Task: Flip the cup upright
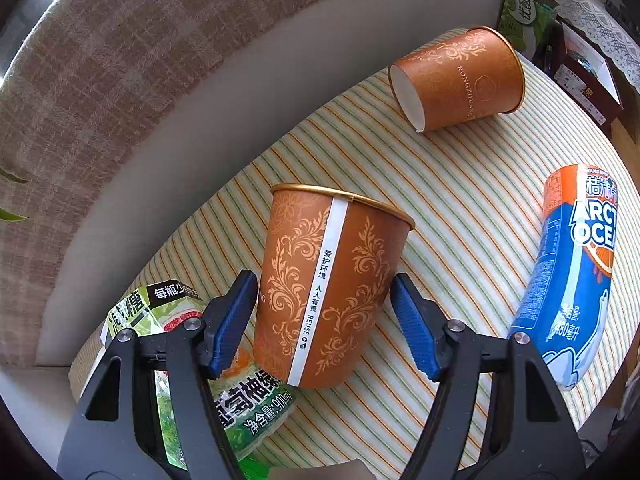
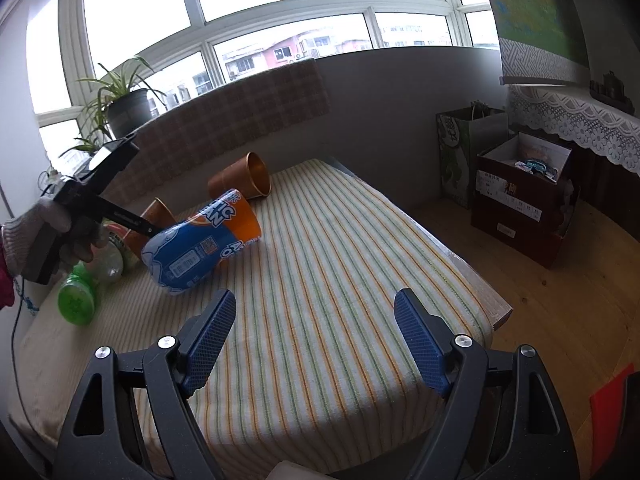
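The table was covered with a cream cloth striped in orange and green, pushed up against a grey wall below a wide window. A brown checked cloth hung over the sill, and a potted plant stood on it. To the side, on a wooden floor, sat a green paper bag and stacked cardboard boxes under a lace-edged shelf.

The left gripper stood spread, its blue pads either side of an orange paper cup with a gold rim; the cup leaned, rim uppermost, and whether the pads touched its wall could not be told for certain from the left wrist view. A second orange cup lay on its side farther back on the cloth. A blue and orange Arctic Ocean bottle lay on its side near them, and a green-labelled bottle lay just beside the left pad.

The right gripper hung over bare cloth with its fingers wide apart, holding nothing
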Tool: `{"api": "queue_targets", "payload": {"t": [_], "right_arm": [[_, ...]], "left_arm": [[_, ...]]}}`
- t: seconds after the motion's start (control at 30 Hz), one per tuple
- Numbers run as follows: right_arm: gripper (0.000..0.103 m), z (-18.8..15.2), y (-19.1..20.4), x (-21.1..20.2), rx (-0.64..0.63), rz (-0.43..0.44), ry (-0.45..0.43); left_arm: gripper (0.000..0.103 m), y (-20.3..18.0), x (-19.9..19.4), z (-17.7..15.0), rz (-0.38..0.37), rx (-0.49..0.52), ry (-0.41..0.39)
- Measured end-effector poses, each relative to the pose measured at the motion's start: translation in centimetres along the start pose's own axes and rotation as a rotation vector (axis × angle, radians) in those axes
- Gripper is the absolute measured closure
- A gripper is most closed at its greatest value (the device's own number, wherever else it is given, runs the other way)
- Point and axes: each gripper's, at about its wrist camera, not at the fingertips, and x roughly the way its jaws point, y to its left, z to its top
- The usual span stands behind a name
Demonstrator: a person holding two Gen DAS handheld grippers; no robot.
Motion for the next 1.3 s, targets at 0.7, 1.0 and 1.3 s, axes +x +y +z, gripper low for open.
{"api": "queue_targets", "payload": {"t": [0.7,1.0,1.3], "right_arm": [[0.022,0.1,1.2,-0.6,-0.015,0.019,-0.009],[0.022,0.3,3.8,-0.8,-0.066,0.092,-0.005],[0.022,-0.1,5.8,-0.9,-0.103,0.142,0.009]], "left_arm": [[0.036,-0.8,-8.5,-3.5,-0.049,-0.11,-0.164],[0.036,-2.4,-13.6,-11.3,-0.221,-0.305,-0.2],[0.036,-4.4,-11.8,-18.3,-0.408,-0.566,-0.215]]}}
